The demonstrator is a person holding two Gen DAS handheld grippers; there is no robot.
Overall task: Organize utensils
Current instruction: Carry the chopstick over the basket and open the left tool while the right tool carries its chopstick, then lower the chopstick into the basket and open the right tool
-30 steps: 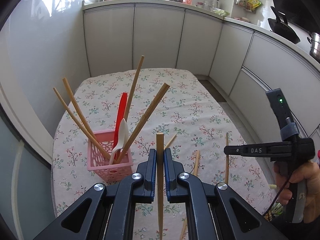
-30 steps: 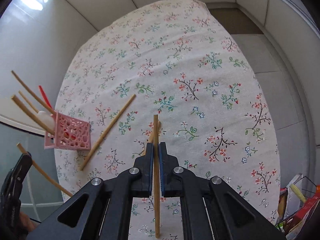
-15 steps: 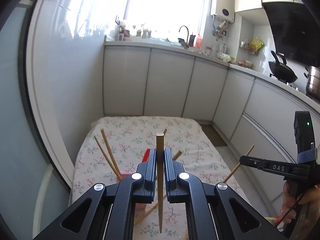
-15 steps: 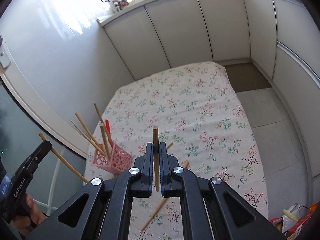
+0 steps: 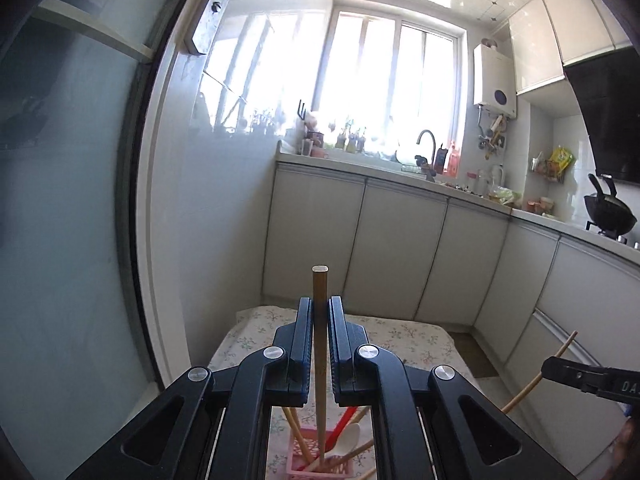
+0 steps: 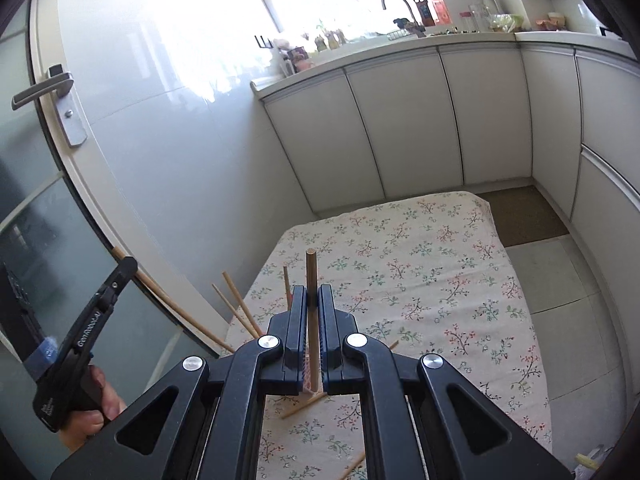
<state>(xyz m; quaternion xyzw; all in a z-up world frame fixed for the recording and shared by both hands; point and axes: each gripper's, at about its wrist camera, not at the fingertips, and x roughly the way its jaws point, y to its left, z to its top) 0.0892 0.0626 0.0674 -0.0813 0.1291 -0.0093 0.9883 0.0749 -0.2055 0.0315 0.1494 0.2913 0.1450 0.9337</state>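
Note:
My left gripper (image 5: pixel 320 308) is shut on a wooden chopstick (image 5: pixel 320 344) held upright, its lower end down in the pink basket (image 5: pixel 320 465). The basket holds several chopsticks, a red utensil (image 5: pixel 340 426) and a white spoon (image 5: pixel 347 442). My right gripper (image 6: pixel 311 294) is shut on another wooden chopstick (image 6: pixel 311 320), held upright above the floral table (image 6: pixel 432 280). The right gripper also shows at the right edge of the left wrist view (image 5: pixel 588 374), and the left gripper at the left of the right wrist view (image 6: pixel 92 324).
Loose chopsticks lie on the tablecloth near the front (image 6: pixel 302 405) (image 6: pixel 354 465). White kitchen cabinets (image 6: pixel 440 120) run behind and to the right of the table. A glass door (image 6: pixel 48 184) with a handle stands to the left. A brown floor mat (image 6: pixel 520 212) lies beyond the table.
Both grippers have tilted up and lifted with their chopsticks. The left one has come over the pink basket and its chopstick now reaches down into it.

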